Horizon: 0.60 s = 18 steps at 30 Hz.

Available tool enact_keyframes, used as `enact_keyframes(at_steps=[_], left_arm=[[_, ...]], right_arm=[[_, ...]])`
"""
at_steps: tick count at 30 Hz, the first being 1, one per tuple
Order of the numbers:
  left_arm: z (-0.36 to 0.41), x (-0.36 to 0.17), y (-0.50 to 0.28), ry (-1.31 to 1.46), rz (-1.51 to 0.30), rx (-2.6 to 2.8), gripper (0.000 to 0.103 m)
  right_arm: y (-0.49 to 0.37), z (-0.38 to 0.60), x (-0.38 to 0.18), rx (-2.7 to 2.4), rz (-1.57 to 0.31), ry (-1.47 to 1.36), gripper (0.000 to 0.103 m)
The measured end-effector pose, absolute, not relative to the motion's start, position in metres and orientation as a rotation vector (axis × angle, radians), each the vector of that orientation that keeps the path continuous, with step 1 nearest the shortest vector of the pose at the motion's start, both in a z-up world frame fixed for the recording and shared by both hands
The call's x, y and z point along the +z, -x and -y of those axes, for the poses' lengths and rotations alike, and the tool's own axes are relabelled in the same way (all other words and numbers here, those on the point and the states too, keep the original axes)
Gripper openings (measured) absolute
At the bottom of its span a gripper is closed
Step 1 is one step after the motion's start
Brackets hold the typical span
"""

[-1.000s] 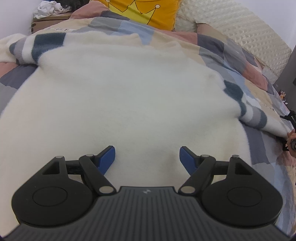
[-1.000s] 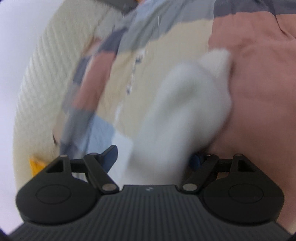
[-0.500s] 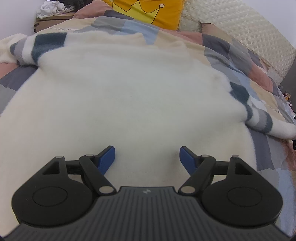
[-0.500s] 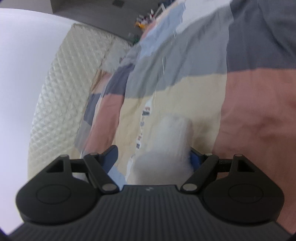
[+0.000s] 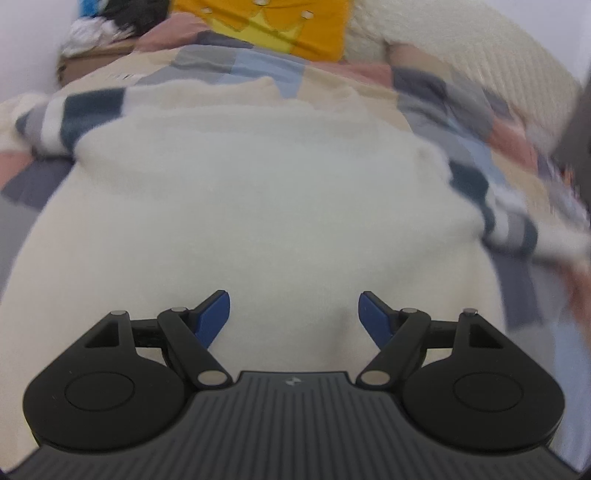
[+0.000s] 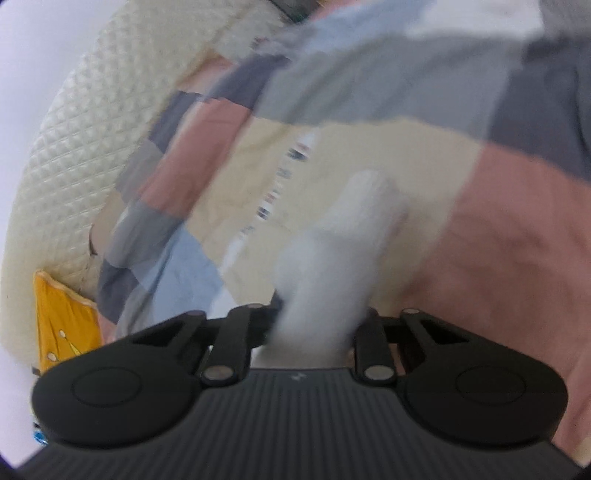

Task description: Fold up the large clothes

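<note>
Nearest, left gripper with blue-padded jaws spread wide, nothing between them, hovering over the broad white fluffy sweater spread flat on the patchwork quilt of pink, grey, blue and cream squares. Right gripper with jaws just drawn in narrow, clamped on the white fluffy cuff end of the sweater's sleeve (blurred). Striped navy-and-grey sleeves out to either side. Farther back, yellow crown-print pillow against the cream quilted headboard.
</note>
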<state>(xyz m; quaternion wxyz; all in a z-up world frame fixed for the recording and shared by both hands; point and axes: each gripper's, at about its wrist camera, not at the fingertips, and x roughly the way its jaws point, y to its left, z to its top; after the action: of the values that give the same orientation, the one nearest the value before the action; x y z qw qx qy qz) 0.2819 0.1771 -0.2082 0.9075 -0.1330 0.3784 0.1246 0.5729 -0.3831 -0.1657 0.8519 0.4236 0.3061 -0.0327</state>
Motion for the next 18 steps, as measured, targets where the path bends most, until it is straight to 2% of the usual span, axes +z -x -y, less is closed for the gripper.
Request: enact_keyframes(at_steps=[6,12,18], left_arm=[[-0.184,-0.228,-0.282,0.177,-0.855,0.274,0.081],[-0.195,-0.207,-0.264,0.237,-0.809,0.263,0.082],[-0.213,-0.176,-0.237,0.264,-0.734,0.278,0.082]], right_arm=[[-0.565,0.344,-0.078,0.034,-0.475,-0.785,0.018],[-0.546,0.27,0.01,0.173,-0.383,-0.621,0.017],[-0.501,0.192,0.064,0.307,-0.315,-0.482,0.017]])
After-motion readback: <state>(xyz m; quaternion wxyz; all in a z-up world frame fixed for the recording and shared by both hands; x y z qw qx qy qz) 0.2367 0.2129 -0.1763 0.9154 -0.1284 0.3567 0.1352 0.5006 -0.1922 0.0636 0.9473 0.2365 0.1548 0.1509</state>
